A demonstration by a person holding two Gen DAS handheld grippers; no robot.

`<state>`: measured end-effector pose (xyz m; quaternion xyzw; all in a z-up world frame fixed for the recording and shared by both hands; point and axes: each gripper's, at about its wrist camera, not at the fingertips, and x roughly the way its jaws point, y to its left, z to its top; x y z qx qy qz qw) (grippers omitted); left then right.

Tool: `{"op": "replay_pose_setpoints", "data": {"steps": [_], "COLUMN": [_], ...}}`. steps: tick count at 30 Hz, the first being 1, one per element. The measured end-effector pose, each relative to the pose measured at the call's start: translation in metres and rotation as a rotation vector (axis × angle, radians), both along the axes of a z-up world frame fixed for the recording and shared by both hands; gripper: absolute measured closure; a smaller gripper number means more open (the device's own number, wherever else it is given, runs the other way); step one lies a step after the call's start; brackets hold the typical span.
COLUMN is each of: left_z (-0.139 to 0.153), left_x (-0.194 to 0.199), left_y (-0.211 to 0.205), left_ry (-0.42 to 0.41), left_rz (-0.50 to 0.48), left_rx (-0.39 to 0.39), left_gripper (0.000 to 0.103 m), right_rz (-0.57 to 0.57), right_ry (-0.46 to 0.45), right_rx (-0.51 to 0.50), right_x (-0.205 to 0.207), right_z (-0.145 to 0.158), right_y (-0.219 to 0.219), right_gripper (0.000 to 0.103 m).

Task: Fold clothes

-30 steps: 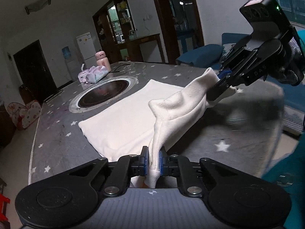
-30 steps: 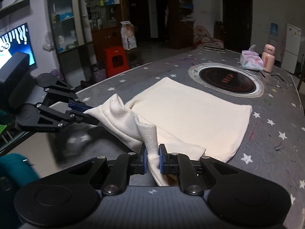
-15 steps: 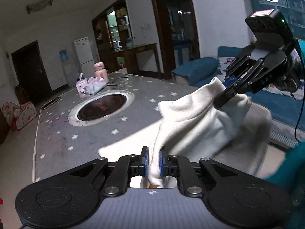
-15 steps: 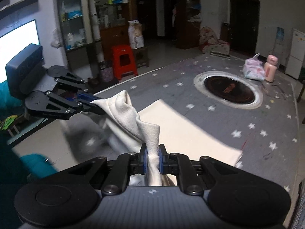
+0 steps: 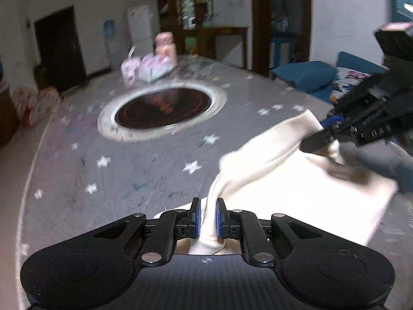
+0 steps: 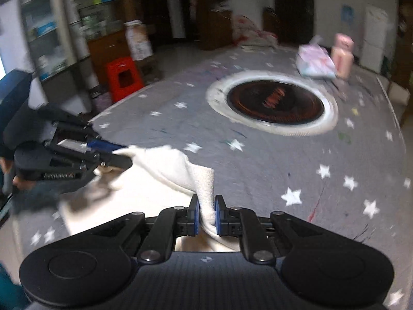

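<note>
Two handheld grippers carried a cream cloth (image 5: pixel 296 191) over a star-patterned table (image 5: pixel 129 170). The left gripper (image 5: pixel 208 215) had its jaws closed narrow on a bunched corner of the cloth, which rose from between its blue pads (image 5: pixel 196 214) and ran ahead and to the right toward the right gripper (image 5: pixel 317 142), itself clamped on another corner. Held at two corners, the raised edge stayed taut enough to be laid over the part of the cloth spread flat below and right of the left jaws, apparently to make a fold. Ahead of both jaws sat a round cooktop (image 6: pixel 275 102) set into the table, with a pink bottle (image 6: pixel 342 56) and tissue pack (image 6: pixel 316 62) beyond. Motion blur left the lettering on each gripper's side and on the cooktop unreadable.
</note>
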<state>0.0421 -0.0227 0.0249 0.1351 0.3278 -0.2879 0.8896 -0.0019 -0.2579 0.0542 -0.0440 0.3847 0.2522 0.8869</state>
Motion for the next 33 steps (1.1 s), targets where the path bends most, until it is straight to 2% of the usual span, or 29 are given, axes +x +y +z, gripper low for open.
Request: {"op": "replay_pose_setpoints", "data": {"steps": [2,4,5,8,11,14,16,19,22,25,27,30,33], "left_z": [-0.004,-0.003,-0.002,0.004,0.010,0.023,0.031,0.032,0.021,0.003,0.002,0.005,0.011], "left_x": [0.002,0.003,0.003,0.006,0.013,0.005,-0.006,-0.028,-0.040,-0.036,-0.033,-0.029,-0.027], "left_y": [0.000,0.000,0.001,0.004,0.015,0.026,0.027,0.019,0.007,0.002,0.006,0.011,0.010], "left_ry": [-0.012,-0.033,-0.045,-0.079,-0.079,-0.068,-0.058,-0.030,0.002,0.034,0.036,0.051,0.059], "left_rz": [0.017,0.035,0.045,0.077,0.151,0.190,0.170,0.106,0.063,0.092,0.110,0.130,0.128], "left_rx": [-0.006,0.003,0.008,0.024,0.005,-0.061,-0.120,-0.161,-0.141,-0.088,-0.096,-0.119,-0.143], "left_gripper": [0.086,0.080,0.080,0.078,0.077,0.079,0.078,0.077,0.076,0.076,0.077,0.077,0.077], "right_rz": [-0.053,-0.099,-0.121,-0.184,-0.236,-0.220,-0.181,-0.150,-0.174,-0.222,-0.239,-0.254,-0.240], "right_ry": [0.017,0.019,0.015,-0.028,-0.073,-0.091,-0.086,-0.053,-0.016,-0.005,-0.001,-0.029,-0.047], "right_rx": [0.021,0.022,0.020,0.002,0.008,0.051,0.080,0.092,0.098,0.102,0.118,0.058,0.064], "right_x": [0.007,0.011,0.012,0.009,0.000,-0.015,-0.025,-0.032,-0.028,-0.023,-0.023,-0.027,-0.028], "right_z": [-0.014,-0.021,-0.024,-0.019,-0.009,0.001,0.003,-0.007,-0.022,-0.034,-0.034,-0.027,-0.019], "right_y": [-0.002,-0.004,-0.006,-0.014,-0.025,-0.025,-0.021,-0.013,-0.013,-0.024,-0.032,-0.031,-0.028], "right_gripper": [0.087,0.085,0.079,0.077,0.076,0.077,0.077,0.079,0.079,0.089,0.095,0.094,0.093]}}
